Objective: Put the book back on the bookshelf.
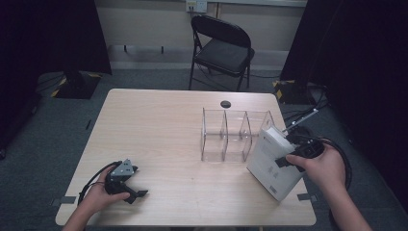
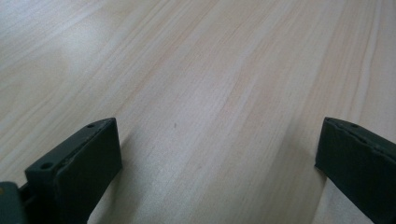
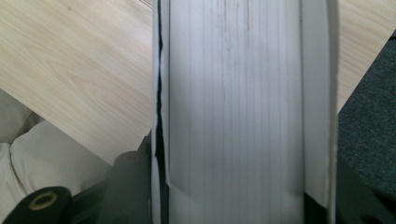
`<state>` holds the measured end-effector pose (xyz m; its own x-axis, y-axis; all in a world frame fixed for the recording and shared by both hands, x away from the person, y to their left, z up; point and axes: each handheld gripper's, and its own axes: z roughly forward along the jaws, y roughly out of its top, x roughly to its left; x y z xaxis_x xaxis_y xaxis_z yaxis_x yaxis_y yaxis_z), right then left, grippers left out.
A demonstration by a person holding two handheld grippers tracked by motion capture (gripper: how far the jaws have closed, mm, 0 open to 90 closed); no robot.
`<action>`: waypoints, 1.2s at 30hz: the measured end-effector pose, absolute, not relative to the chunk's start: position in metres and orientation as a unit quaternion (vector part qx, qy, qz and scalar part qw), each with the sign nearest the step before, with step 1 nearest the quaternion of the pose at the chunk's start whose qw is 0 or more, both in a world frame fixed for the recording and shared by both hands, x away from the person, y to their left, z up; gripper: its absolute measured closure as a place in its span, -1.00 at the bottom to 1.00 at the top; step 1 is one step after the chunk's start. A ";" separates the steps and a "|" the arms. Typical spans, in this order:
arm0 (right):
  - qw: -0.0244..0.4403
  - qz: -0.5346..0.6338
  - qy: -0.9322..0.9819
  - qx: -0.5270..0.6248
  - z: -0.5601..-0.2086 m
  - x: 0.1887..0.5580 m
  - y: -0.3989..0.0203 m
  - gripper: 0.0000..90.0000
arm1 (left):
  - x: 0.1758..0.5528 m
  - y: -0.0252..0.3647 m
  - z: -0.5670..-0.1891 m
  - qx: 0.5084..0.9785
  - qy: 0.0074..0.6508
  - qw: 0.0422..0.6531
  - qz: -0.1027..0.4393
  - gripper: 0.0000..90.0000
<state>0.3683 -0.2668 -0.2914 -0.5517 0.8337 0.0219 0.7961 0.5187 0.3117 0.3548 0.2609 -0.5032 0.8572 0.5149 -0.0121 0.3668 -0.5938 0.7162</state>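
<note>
Two forearms enter the high view from the bottom edge. On the left, the left gripper (image 1: 129,185) rests low on the wooden table (image 1: 159,134), well apart from everything else. On the right, the right gripper (image 1: 292,155) pinches a white book (image 1: 273,161) held on edge and tilted, its lower corner near the table's front right edge. Just beside it, toward the table's middle, stands a clear divided organizer (image 1: 231,134); the book's long axis leans up toward the organizer's rightmost slot, so the right hand is far nearer.

From the left gripper view, both jaws stand spread wide over bare tabletop (image 2: 210,84).

From the right gripper view, the book's page edges (image 3: 243,107) run straight up between the jaws, clamped at both covers.
</note>
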 end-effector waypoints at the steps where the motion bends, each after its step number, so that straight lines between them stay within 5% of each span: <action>1: 0.065 0.142 0.869 0.470 -0.291 0.370 -0.268 0.17 | 0.355 0.261 -0.503 0.887 0.248 0.376 0.098 -1.00; 36: 0.081 0.127 0.844 0.514 -0.285 0.397 -0.265 0.17 | 0.355 0.261 -0.503 0.887 0.249 0.376 0.098 -1.00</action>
<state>0.3972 -0.2650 -0.2848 -0.4586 0.8886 -0.0054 0.8475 0.4392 0.2982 0.3548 0.2609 -0.5032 0.8571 0.5150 -0.0124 0.3670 -0.5935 0.7163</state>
